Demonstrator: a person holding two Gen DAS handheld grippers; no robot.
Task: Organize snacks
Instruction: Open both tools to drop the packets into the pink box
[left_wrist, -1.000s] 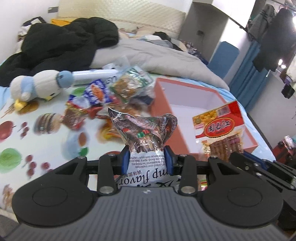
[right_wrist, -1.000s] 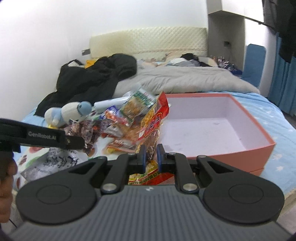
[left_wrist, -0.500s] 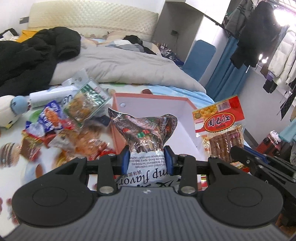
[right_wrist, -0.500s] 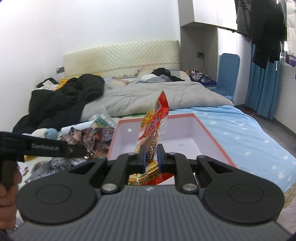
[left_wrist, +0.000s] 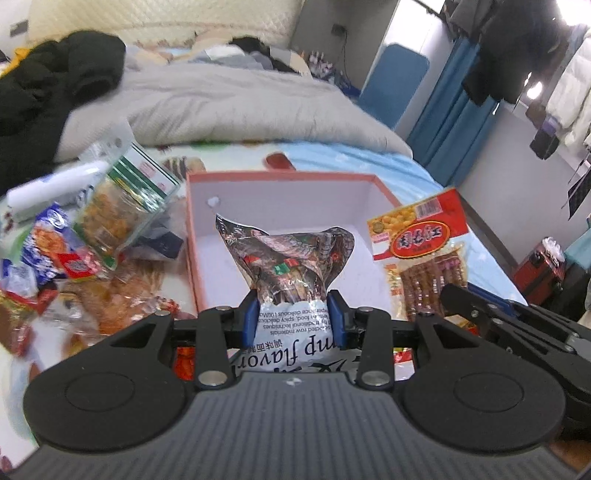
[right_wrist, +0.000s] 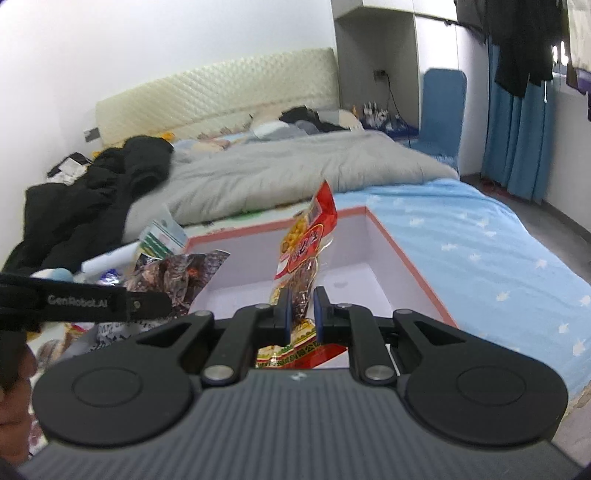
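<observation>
My left gripper (left_wrist: 292, 314) is shut on a silver and brown snack bag (left_wrist: 286, 254) and holds it above the near edge of the pink box (left_wrist: 280, 178). My right gripper (right_wrist: 300, 314) is shut on a red snack packet (right_wrist: 306, 247) with brown sticks, held upright over the pink box (right_wrist: 406, 258). The red packet also shows in the left wrist view (left_wrist: 421, 243), to the right of the silver bag. The silver bag shows at left in the right wrist view (right_wrist: 173, 273). The box is white inside and looks empty.
A pile of loose snack packets (left_wrist: 92, 236) lies on the printed sheet left of the box. A grey duvet (left_wrist: 229, 107) and black clothes (left_wrist: 51, 85) lie behind. Blue bedsheet (right_wrist: 480, 243) lies right of the box.
Both grippers have moved right and forward with their packets, from beside the snack pile to over the pink box. Both grips are unchanged.
</observation>
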